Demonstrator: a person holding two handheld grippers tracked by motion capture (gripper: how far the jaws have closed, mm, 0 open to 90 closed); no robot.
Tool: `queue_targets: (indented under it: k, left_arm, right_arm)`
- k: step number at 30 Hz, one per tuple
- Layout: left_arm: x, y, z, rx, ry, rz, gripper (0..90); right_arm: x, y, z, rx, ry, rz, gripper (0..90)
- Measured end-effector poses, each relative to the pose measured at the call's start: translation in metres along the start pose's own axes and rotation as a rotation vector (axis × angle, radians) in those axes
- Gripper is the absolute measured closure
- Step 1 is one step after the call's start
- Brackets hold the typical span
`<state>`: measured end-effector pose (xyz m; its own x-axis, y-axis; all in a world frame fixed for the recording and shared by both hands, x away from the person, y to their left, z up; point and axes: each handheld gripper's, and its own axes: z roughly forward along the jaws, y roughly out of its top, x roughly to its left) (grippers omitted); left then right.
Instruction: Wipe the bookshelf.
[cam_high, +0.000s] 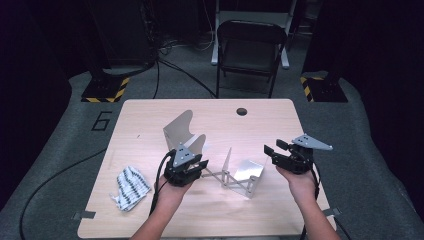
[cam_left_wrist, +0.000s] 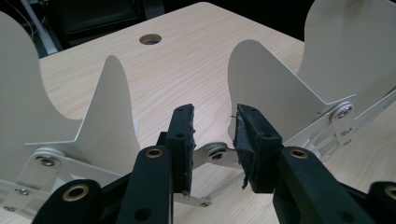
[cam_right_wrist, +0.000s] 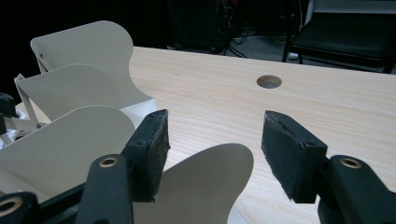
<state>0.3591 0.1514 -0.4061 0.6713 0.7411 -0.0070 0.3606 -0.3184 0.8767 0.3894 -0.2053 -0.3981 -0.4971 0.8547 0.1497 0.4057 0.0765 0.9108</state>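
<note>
My left hand-held gripper (cam_left_wrist: 214, 140) sits at the middle of the metal file rack (cam_high: 227, 172) on the tabletop (cam_high: 150, 115), between two white dividers (cam_left_wrist: 271, 93). Its jaws are apart around a pivot rivet (cam_left_wrist: 215, 152) on the linkage, pads not touching it. My right hand-held gripper (cam_right_wrist: 215, 149) hovers by the rack's right end, jaws wide apart above a divider edge. A striped cloth (cam_high: 131, 187) lies well to the left.
</note>
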Motion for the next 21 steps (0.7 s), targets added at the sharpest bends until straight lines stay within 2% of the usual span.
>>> queue_targets:
  k: [7,11,13,16,21]
  left_arm:
    - [0.005,-0.002,-0.007,0.006,0.000,-0.003,67.8]
    - [0.005,-0.003,-0.010,0.013,0.004,0.010,67.9]
    - [0.005,-0.003,-0.011,0.014,0.002,0.005,68.0]
    - [0.006,-0.004,-0.013,0.012,0.006,0.009,68.1]
    - [0.006,-0.004,-0.014,0.012,0.014,0.009,68.3]
  right_arm:
    - [-0.001,0.001,0.001,-0.004,0.004,0.000,41.9]
    - [-0.003,0.002,0.002,-0.003,0.003,0.007,44.1]
    - [-0.003,0.003,0.002,-0.005,-0.012,0.014,46.7]
    - [-0.005,0.004,0.003,0.002,-0.041,-0.003,49.5]
    - [-0.011,0.003,0.005,0.038,-0.076,-0.015,55.0]
